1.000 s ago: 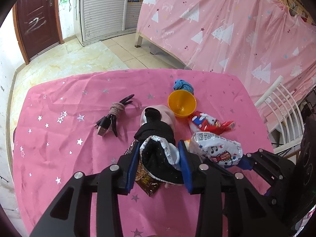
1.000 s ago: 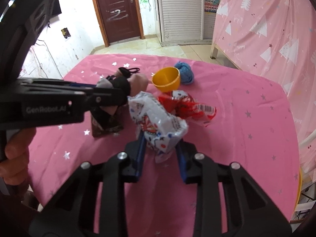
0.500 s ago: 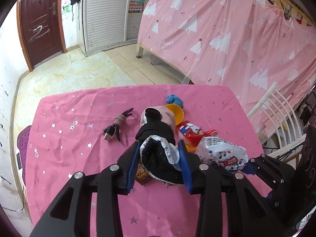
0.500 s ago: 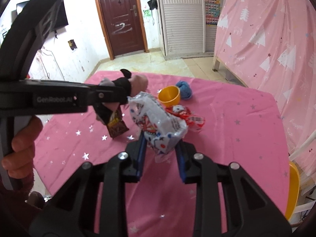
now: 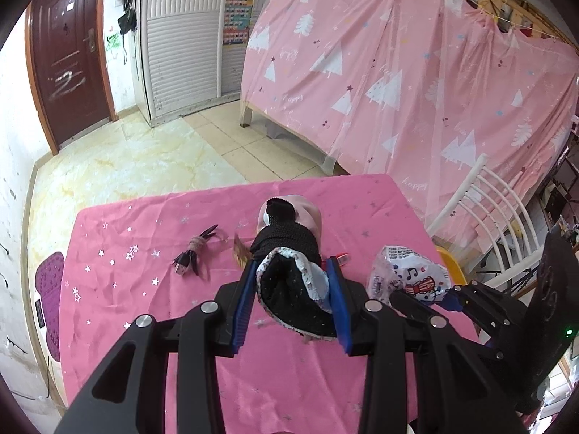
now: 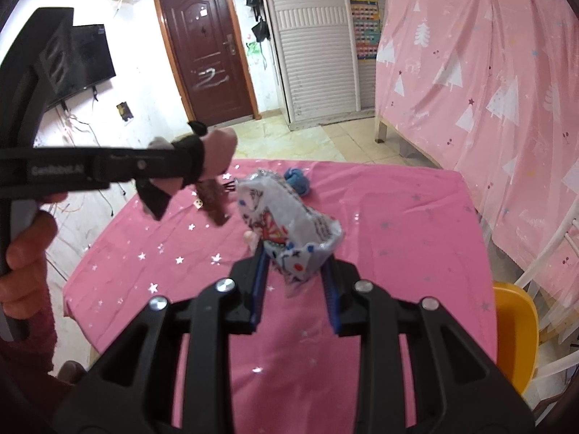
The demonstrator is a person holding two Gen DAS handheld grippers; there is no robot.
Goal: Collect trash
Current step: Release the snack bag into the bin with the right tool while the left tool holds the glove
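Note:
My left gripper (image 5: 292, 289) is shut on a black and pink sock-like bundle (image 5: 289, 249), held high above the pink star tablecloth (image 5: 144, 289); a brown snack wrapper (image 6: 213, 202) hangs under it. My right gripper (image 6: 295, 278) is shut on a white printed snack bag (image 6: 289, 228), also lifted above the table; the bag shows in the left wrist view (image 5: 409, 278) too. The left gripper (image 6: 144, 170) appears in the right wrist view at upper left.
A black USB cable (image 5: 197, 253) and a blue yarn ball (image 6: 298, 179) lie on the table. A yellow chair (image 6: 514, 329) and white chair back (image 5: 481, 209) stand at the right edge. A pink curtain (image 5: 416, 79) hangs behind; tiled floor beyond.
Both grippers have risen well above the table with their loads. The brown wrapper lifted off the cloth with the left bundle. The orange bowl and red wrapper have dropped out of sight.

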